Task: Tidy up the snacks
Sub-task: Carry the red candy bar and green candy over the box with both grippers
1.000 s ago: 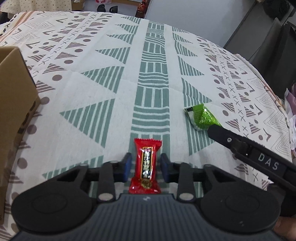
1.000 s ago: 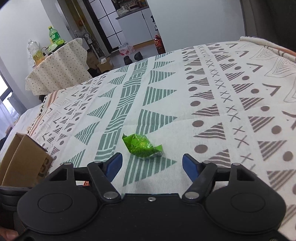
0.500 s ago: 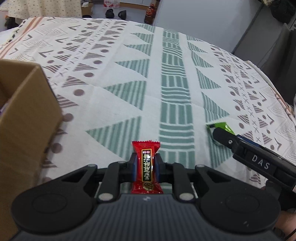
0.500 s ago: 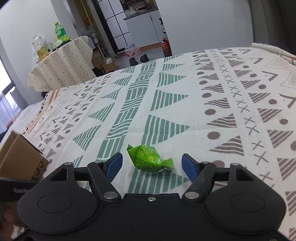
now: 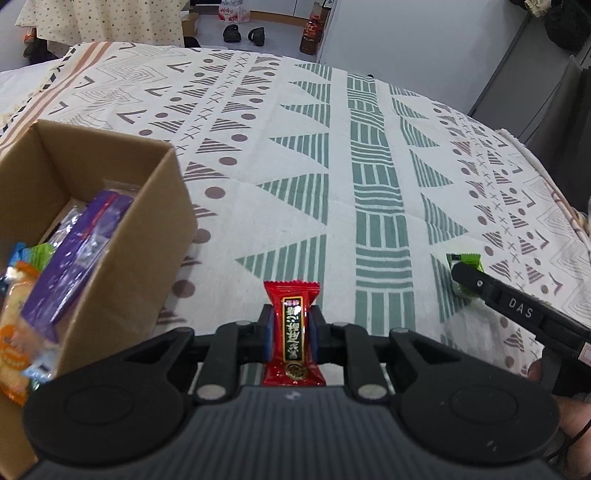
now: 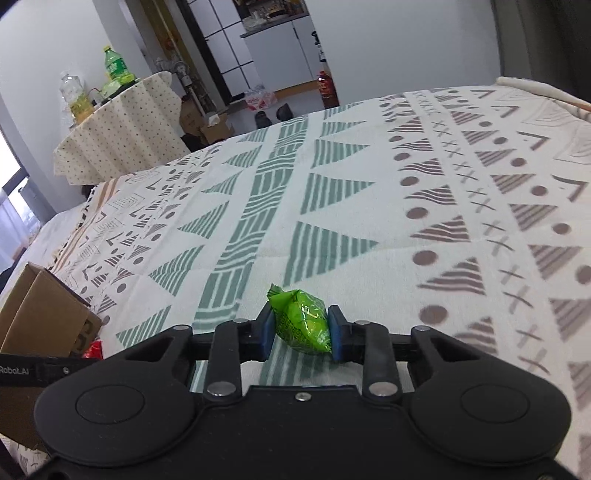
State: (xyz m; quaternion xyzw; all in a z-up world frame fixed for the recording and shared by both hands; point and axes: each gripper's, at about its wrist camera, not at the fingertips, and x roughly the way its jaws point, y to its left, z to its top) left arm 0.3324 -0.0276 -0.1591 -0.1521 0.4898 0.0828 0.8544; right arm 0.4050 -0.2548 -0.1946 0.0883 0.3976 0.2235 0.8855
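Observation:
A red candy bar (image 5: 291,291) stands upright between the pads of my left gripper (image 5: 291,317), which is shut on it and holds it above the patterned cloth (image 5: 332,177). An open cardboard box (image 5: 147,236) with several snack packs inside is just to the left. On the right, a green wrapped snack (image 6: 300,317) lies on the cloth between the blue pads of my right gripper (image 6: 301,326). Its jaws are closing and both pads press the wrapper. The left wrist view shows the green snack (image 5: 466,260) under a right finger (image 5: 517,310).
Inside the box lie a purple pack (image 5: 81,251) and an orange pack (image 5: 14,332). In the right wrist view the box (image 6: 44,317) is at the far left. Beyond the table stand a side table with bottles (image 6: 118,129), shoes and a floor bottle (image 5: 312,35).
My left gripper closed on the red candy, rose with it and moved left towards the box, whose inside came into view. The right jaws went from wide open to pressing the green snack.

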